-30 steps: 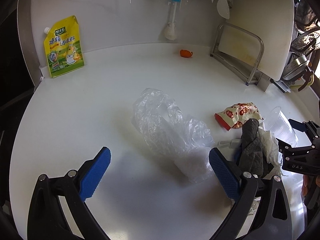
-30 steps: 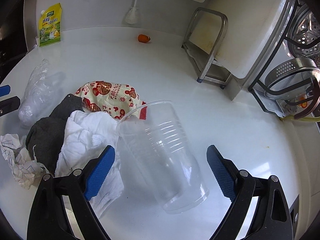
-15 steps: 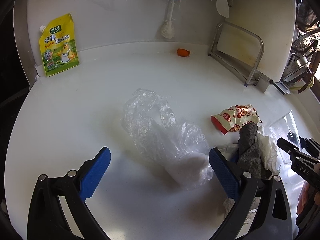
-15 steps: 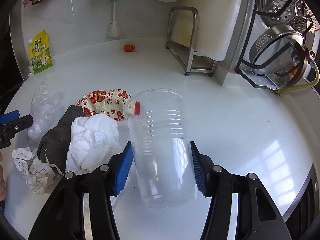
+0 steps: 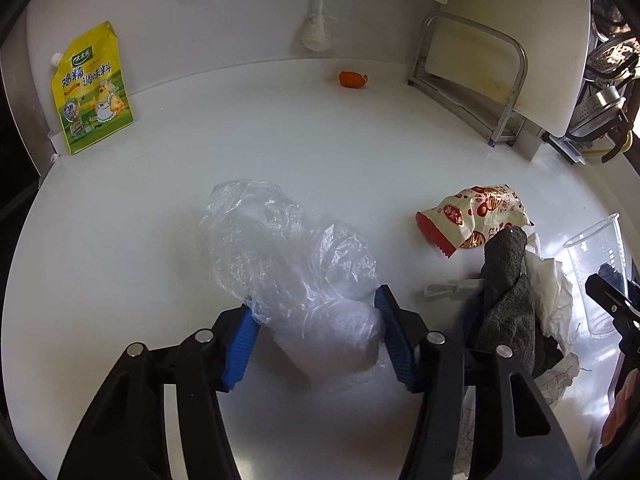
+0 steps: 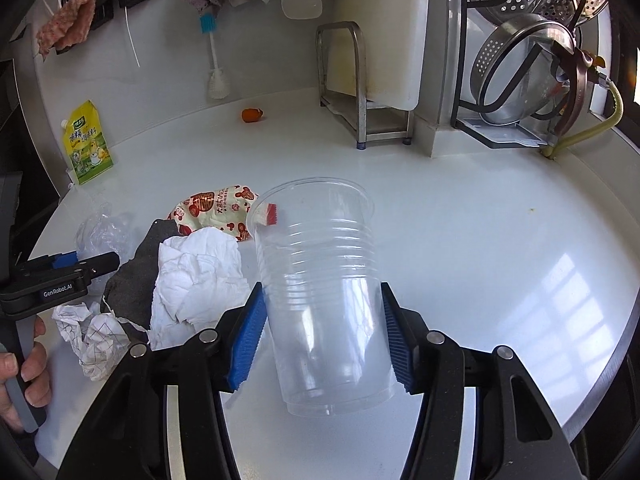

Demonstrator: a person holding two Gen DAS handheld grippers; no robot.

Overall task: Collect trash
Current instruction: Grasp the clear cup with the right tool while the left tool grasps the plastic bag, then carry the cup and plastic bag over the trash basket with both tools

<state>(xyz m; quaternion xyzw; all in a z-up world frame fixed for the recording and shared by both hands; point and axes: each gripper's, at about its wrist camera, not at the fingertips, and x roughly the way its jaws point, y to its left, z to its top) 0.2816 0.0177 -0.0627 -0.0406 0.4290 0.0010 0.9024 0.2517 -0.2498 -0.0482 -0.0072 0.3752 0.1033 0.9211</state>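
My left gripper (image 5: 316,320) is shut on a crumpled clear plastic bag (image 5: 288,256) that lies on the white counter (image 5: 240,128). My right gripper (image 6: 320,320) is shut on a clear plastic cup (image 6: 320,280) and holds it above the counter, mouth pointing away. Between them lies a pile: a red-and-white snack wrapper (image 5: 476,216) (image 6: 216,208), a grey cloth (image 5: 508,292) (image 6: 136,276), a crumpled white tissue (image 6: 196,276) and a crumpled paper ball (image 6: 92,336). The left gripper also shows at the left edge of the right wrist view (image 6: 92,262).
A yellow seasoning pouch (image 5: 92,88) leans on the back wall at left. A small orange scrap (image 5: 352,79) lies near the back. A metal rack with a white cutting board (image 5: 500,40) stands at back right, with steel strainers (image 6: 520,64) beyond. A bottle brush (image 5: 316,20) hangs on the wall.
My left gripper has moved forward and shut on the plastic bag. My right gripper shut on the cup and lifted it off the counter, tilting up.
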